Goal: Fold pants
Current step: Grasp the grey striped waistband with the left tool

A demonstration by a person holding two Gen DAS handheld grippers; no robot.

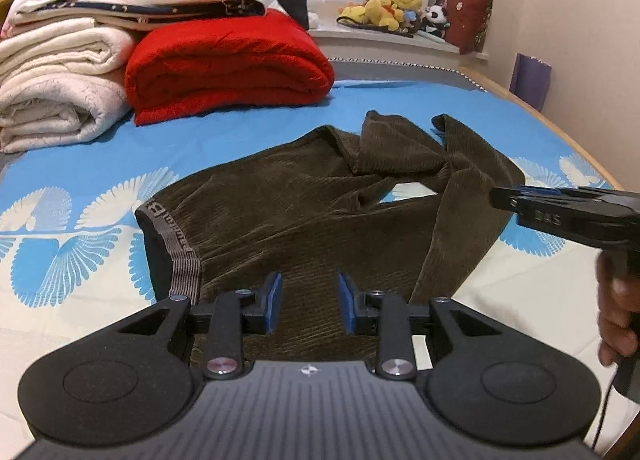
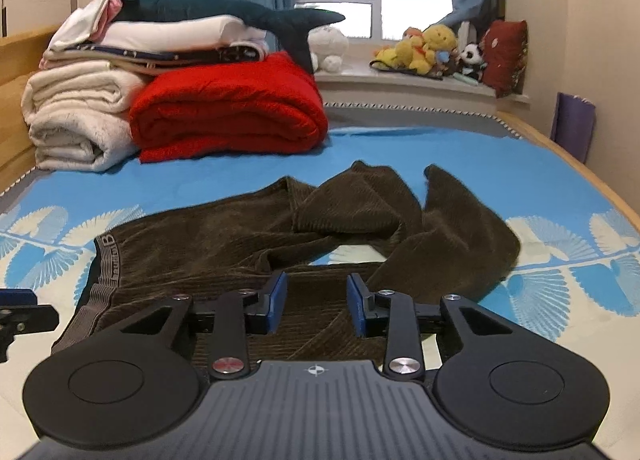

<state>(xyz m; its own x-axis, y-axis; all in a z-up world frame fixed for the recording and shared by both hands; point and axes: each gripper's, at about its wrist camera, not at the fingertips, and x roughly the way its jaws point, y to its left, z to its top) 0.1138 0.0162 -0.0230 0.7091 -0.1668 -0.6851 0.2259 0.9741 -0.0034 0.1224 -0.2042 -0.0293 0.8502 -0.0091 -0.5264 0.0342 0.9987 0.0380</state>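
Dark brown corduroy pants [image 1: 304, 216] lie rumpled on the blue and white bed sheet, waistband [image 1: 176, 244] at the left, legs bunched and crossed toward the far right. They also show in the right wrist view [image 2: 248, 236]. My left gripper [image 1: 308, 302] is open and empty, just above the near part of the pants. My right gripper [image 2: 316, 302] is open and empty, also over the near edge of the pants. The right gripper shows from the side in the left wrist view [image 1: 496, 196], over the right leg. The left gripper's tip [image 2: 20, 300] shows at the left edge of the right wrist view.
A folded red blanket [image 1: 224, 64] and a stack of white blankets [image 1: 60, 88] with a plush shark on top sit at the far left of the bed. Stuffed toys [image 1: 392, 8] line the window sill. The wooden bed edge [image 1: 560, 128] runs along the right.
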